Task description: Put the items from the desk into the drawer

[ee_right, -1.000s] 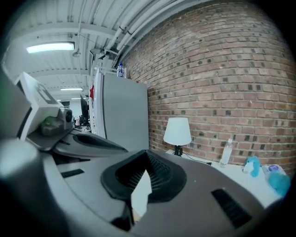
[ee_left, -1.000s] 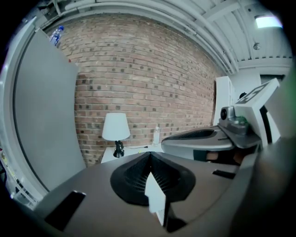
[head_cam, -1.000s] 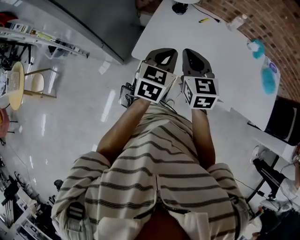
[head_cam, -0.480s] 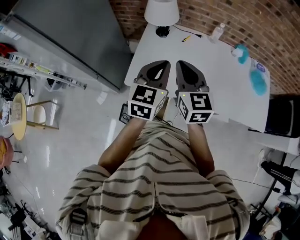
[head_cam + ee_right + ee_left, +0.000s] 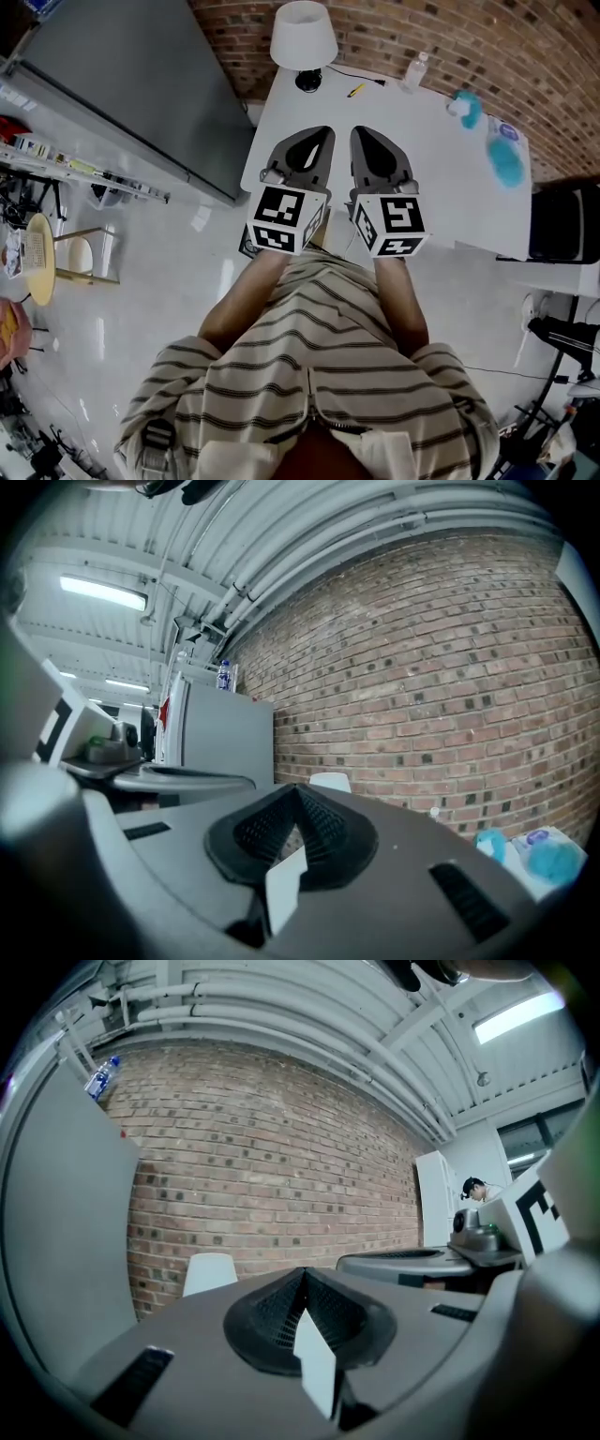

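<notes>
Now the head view takes in more of the white counter (image 5: 441, 187) than it did a second ago: the lamp (image 5: 304, 37) at the far edge, cut off at the top then, shows whole, and the brick wall (image 5: 525, 56) behind it fills the top of the picture. Both tools have come up and levelled out, side by side over the near edge of the counter.

The left tool (image 5: 320, 137) has its jaws pressed together with nothing between them, and the right tool (image 5: 362, 135) is closed and empty in the same way.

The things that the task names lie on the counter, well apart from both tools: a small yellow thing (image 5: 356, 90) and a clear bottle (image 5: 413, 70) near the wall, and teal things (image 5: 506, 159) toward the right end. No view shows the drawer.

As I read it, the rise has brought the person to face the counter with empty tools, so these things are within view but in neither tool's grip.
</notes>
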{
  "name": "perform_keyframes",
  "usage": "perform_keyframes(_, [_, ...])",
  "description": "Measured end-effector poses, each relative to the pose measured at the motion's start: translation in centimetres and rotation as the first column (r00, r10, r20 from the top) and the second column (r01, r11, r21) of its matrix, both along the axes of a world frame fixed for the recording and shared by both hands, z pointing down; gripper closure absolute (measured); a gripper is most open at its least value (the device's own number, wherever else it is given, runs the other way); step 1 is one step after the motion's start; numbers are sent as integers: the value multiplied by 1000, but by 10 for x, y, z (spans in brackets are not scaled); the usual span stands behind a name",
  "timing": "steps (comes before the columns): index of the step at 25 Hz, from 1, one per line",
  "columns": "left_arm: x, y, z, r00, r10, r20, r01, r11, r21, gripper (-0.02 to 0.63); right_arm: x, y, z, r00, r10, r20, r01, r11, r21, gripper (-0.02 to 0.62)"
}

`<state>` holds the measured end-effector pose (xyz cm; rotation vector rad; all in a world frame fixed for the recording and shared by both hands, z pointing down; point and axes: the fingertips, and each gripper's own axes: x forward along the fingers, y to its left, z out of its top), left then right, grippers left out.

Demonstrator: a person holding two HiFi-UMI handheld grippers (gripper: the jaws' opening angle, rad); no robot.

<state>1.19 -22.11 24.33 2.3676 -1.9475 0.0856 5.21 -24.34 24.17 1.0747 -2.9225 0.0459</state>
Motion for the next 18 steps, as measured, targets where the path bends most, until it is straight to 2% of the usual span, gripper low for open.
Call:
perform_keyframes(11, [20, -7, -8, 1000, 22, 14, -22, 999, 27, 598, 22, -6, -11, 998, 41, 51, -42, 999, 21, 583])
perform_keyframes(18, [22, -10, -1, 999, 29, -36, -29, 999, 17, 598, 28, -7, -9, 997, 47, 66, -48, 999, 19, 583])
